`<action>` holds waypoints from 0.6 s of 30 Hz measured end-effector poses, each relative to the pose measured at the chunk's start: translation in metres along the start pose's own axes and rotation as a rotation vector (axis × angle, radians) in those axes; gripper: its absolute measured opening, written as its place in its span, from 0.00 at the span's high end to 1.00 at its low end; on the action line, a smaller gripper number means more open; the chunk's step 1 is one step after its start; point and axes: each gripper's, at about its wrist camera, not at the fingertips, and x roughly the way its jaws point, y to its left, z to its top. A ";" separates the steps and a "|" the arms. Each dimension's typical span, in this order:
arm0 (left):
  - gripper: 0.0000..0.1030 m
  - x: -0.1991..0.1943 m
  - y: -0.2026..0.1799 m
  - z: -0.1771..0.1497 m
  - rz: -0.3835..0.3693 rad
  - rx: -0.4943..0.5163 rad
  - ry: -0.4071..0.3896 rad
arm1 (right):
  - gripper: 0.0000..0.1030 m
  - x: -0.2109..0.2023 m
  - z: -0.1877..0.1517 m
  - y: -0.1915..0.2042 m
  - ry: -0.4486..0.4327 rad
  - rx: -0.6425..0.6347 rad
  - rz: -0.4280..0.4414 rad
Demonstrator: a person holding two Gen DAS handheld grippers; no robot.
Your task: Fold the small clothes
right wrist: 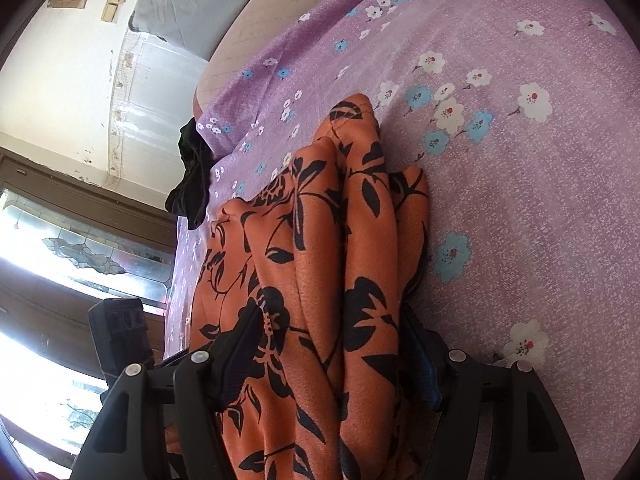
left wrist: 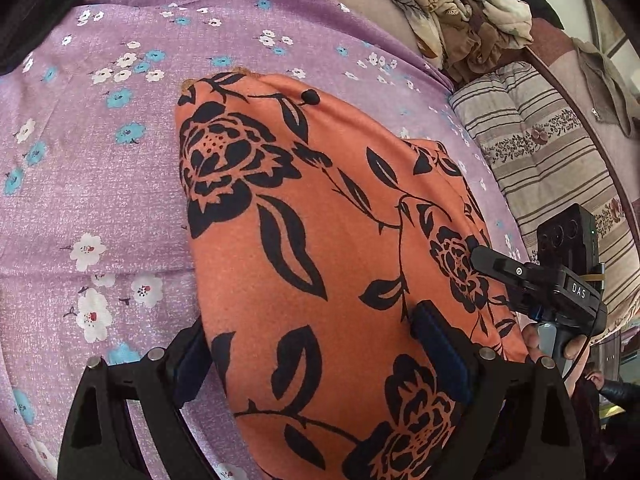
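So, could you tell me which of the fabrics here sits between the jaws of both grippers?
The orange cloth with black flowers; the beige bundle and black garment lie far off.

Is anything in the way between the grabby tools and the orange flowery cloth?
Nothing visible is. The orange flowery cloth already lies between the fingers of both tools: the left tool straddles one end, the right tool a bunched end. Only the purple bedsheet lies around it.
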 end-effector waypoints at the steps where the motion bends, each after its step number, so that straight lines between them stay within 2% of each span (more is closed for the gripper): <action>1: 0.13 0.002 -0.001 0.001 0.003 0.002 -0.003 | 0.32 0.002 -0.001 0.002 0.003 -0.008 -0.002; 3: 0.20 0.001 0.000 0.002 0.010 0.007 -0.009 | 0.32 0.005 -0.004 0.008 0.005 -0.032 -0.009; 5: 0.31 0.000 0.001 0.004 0.009 0.010 -0.016 | 0.35 0.008 -0.006 0.015 0.003 -0.068 -0.037; 8: 0.44 -0.003 0.003 0.006 -0.001 0.004 -0.030 | 0.44 0.012 -0.009 0.023 -0.010 -0.118 -0.089; 11: 0.51 -0.006 0.002 0.007 -0.001 0.015 -0.044 | 0.53 0.012 -0.009 0.029 -0.027 -0.140 -0.108; 18: 0.57 -0.006 -0.001 0.004 0.031 0.030 -0.071 | 0.61 0.008 -0.015 0.054 -0.074 -0.242 -0.194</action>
